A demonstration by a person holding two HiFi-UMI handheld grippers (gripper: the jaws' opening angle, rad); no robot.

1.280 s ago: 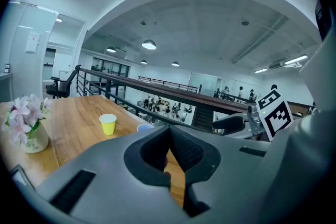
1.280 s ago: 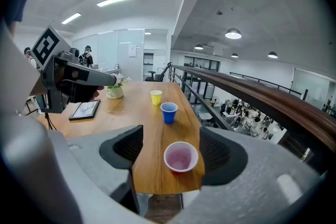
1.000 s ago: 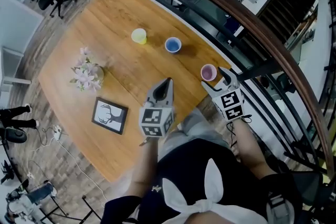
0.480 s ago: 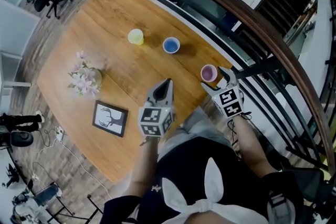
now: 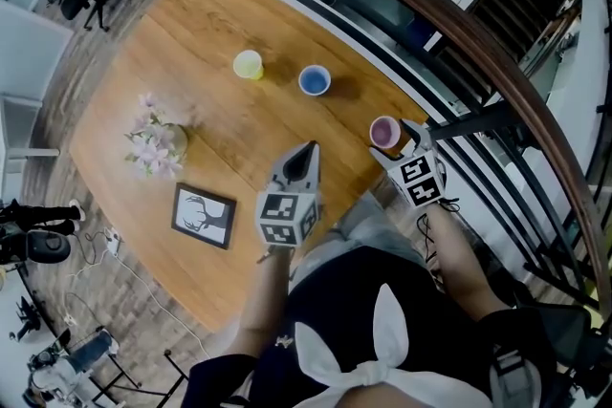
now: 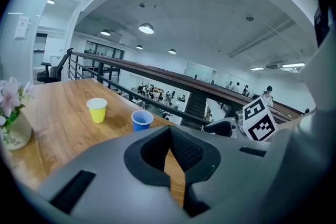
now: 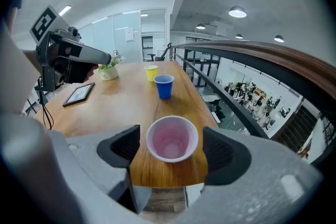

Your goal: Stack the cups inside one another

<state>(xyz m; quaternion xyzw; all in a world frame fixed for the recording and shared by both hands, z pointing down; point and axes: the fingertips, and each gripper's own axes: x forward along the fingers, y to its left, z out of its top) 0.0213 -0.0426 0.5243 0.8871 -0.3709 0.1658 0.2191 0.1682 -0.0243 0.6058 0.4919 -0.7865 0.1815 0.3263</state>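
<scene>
Spreading across most of the head view, the wooden counter [image 5: 191, 43] lies slantwise, with a dark railing under a brown handrail [image 5: 478, 41] along its far edge. A person in dark clothes with a white bow [image 5: 382, 339] stands at the near edge and holds a claw in each hand. The left claw [image 5: 307, 151] hangs over the counter's near part, pointing toward the far edge; in the left gripper view its jaws are pressed together at the tips with nothing between them. The right claw [image 5: 397, 146] is at the counter's right corner, near the railing. Its jaws have just been opening and now stand wide, and the pink cup [image 7: 172, 136] stands upright between them, with a gap to the pad on either side, so neither pad presses on it. On the left part of the counter a dark picture frame [image 5: 204, 215] with a deer drawing lies flat, and beyond it stands a small vase of pale flowers [image 5: 153, 140]. The blue cup [image 5: 314, 79] stands upright nearer the far edge, well apart from the pink cup. The yellow cup [image 5: 248, 64] stands upright near the blue one, to its left, without touching it. All three cups sit singly on the wood, mouths up, none inside another.
</scene>
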